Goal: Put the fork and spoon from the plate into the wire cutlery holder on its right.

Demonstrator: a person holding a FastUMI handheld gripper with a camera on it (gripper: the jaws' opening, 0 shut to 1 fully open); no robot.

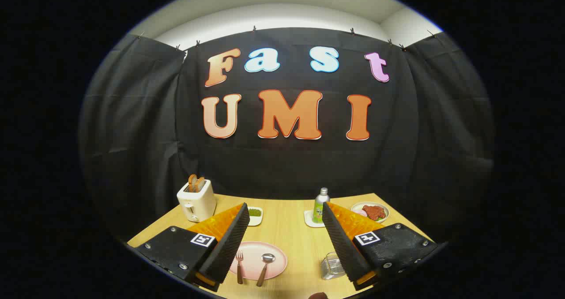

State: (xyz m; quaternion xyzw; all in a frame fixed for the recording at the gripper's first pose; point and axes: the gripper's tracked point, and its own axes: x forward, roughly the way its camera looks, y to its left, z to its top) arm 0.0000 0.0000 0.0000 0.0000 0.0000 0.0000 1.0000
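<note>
While held high above the table [287, 221], gripper [284, 241] spread wide apart, clamped on nothing. Below and between the fingers: a pink plate [278, 263], with fork [239, 267] and spoon [265, 266] lying side by side on it, heads pointing away, handles hanging over the near rim toward the gripper. Probably laid so to give an easy hold on the handles. Fork close to the left finger, spoon a little more to the middle, the two apart from each other.

Just beside the right finger, partly hidden behind it: the wire cutlery holder [332, 266], standing upright, to the right of the plate and near it, so only a short carry needed. Cannot tell if anything is inside already.

Farther ahead, beyond the fingertips: a toaster [196, 199] with bread on the left, a small dish [254, 215] with something green, a bottle [321, 205] on a coaster, a plate of food [373, 211] on the right. All well apart from the work area.

Task seems not yet started, both pieces lying on the plate. Next move likely: lower toward one handle, close on it. Thin handles flat on the plate, so risk of slipping.
</note>
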